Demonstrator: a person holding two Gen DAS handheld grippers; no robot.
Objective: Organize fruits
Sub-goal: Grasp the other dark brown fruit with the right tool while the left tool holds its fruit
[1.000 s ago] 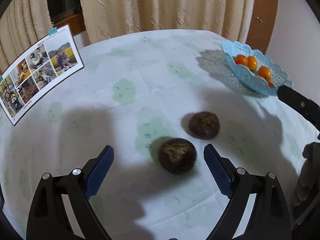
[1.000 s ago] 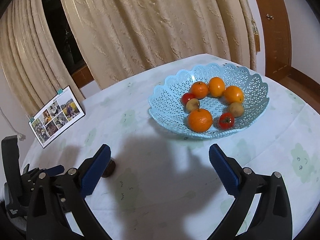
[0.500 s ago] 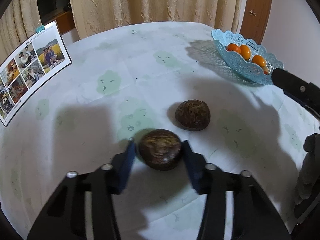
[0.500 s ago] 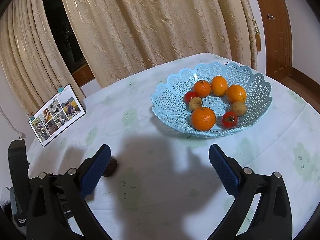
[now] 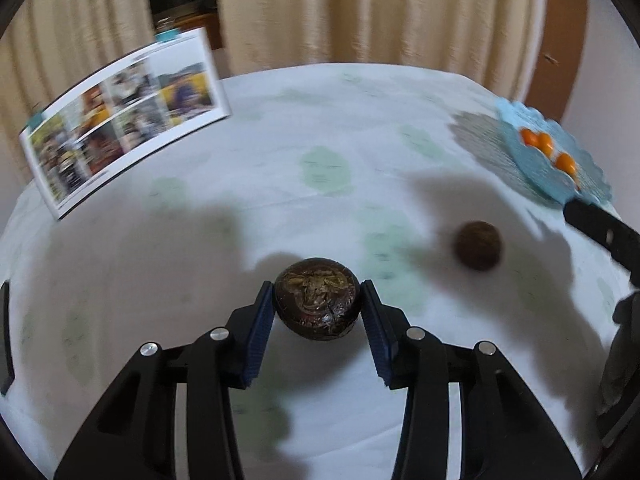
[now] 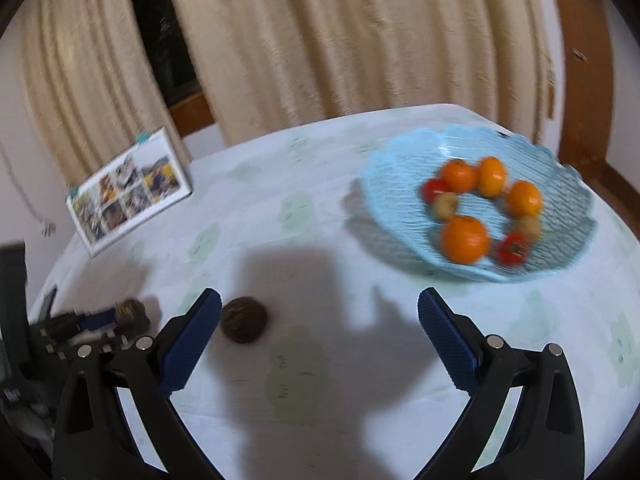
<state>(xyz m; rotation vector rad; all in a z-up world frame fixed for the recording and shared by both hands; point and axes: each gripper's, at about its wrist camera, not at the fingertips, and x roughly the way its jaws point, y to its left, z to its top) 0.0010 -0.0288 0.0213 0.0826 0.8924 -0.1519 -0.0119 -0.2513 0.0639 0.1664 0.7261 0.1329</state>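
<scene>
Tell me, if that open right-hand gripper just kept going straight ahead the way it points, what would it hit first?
Probably nothing but tablecloth. The right gripper points between the loose dark brown fruit on its left and the blue basket further off to the right, though depth is unclear.

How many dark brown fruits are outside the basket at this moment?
2: one dark brown fruit clamped in the left gripper, another loose on the tablecloth nearer the blue basket.
</scene>
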